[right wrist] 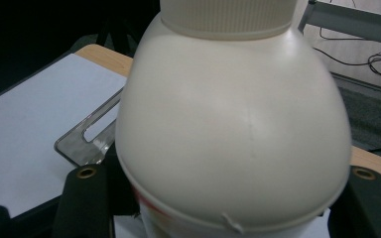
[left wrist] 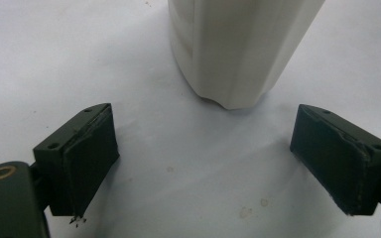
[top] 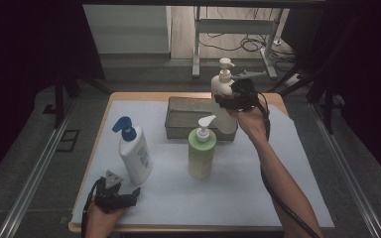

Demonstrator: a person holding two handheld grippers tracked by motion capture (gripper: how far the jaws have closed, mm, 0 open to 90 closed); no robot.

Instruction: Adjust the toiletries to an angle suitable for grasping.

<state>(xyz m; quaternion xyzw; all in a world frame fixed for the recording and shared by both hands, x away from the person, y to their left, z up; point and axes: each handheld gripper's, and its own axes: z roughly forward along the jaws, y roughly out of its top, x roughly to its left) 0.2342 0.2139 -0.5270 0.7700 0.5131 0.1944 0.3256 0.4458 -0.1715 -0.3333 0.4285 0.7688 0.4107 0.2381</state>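
Cream plastic is bulging between the fingers of the right gripper (top: 226, 97), which is clamping the white pump bottle (top: 223, 99) just below its shoulder and holding it over the near right corner of the metal tray (top: 178, 105). Whether its base is touching the tray floor is unclear. The left gripper (top: 131, 195) is resting on the counter (top: 188, 198) well in front of the tray, fingers (left wrist: 87, 156) spread wide and holding nothing, facing the base of the blue-capped lotion bottle (top: 135, 151). The green pump bottle (top: 201, 148) is standing just in front of the tray. The likely trouble: the rounded, smooth wall may be slipping in the grip, or the bottle could be tipping on the tray rim and toppling onto the green one.
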